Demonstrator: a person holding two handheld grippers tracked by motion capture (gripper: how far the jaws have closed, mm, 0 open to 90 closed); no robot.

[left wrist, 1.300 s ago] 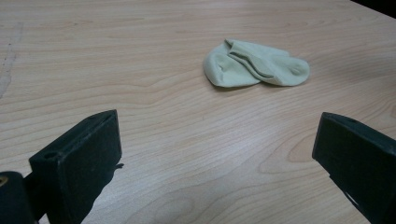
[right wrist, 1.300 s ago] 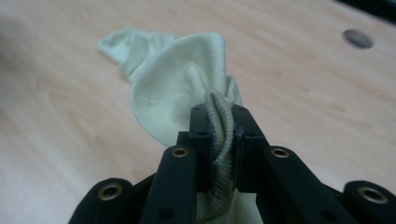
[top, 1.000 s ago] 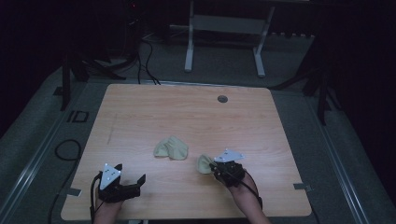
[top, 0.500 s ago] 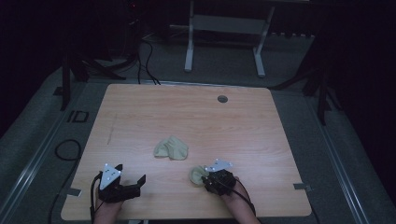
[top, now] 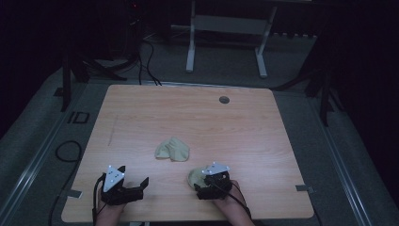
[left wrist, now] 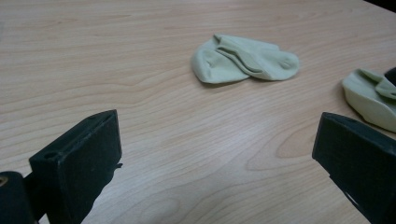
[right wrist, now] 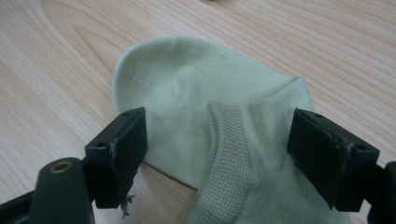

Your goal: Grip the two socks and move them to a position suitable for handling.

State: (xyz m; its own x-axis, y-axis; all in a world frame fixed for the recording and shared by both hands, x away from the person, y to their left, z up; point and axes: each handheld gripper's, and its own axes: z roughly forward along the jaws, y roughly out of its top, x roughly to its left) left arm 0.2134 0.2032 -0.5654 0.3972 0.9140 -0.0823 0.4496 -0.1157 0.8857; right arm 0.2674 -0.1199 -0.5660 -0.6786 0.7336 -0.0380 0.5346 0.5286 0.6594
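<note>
— While the right hand-held gripper (right wrist: 217, 154) has just been opening, what lies between its jaws?
— A soft, pale green ribbed sock (right wrist: 219, 135), unpinched, low in the frame on the wood-grain table (top: 263, 127). The left hand-held gripper (left wrist: 215, 168) gapes empty; another crumpled sock (top: 172, 149) sits centre.

Two hand-held black two-jaw grippers, left (top: 136, 184) and right (top: 205, 184): blocky matt jaws with small round holes, grey three-cornered top plates, thin black trailing cables, bare forearms without sleeves.
</note>
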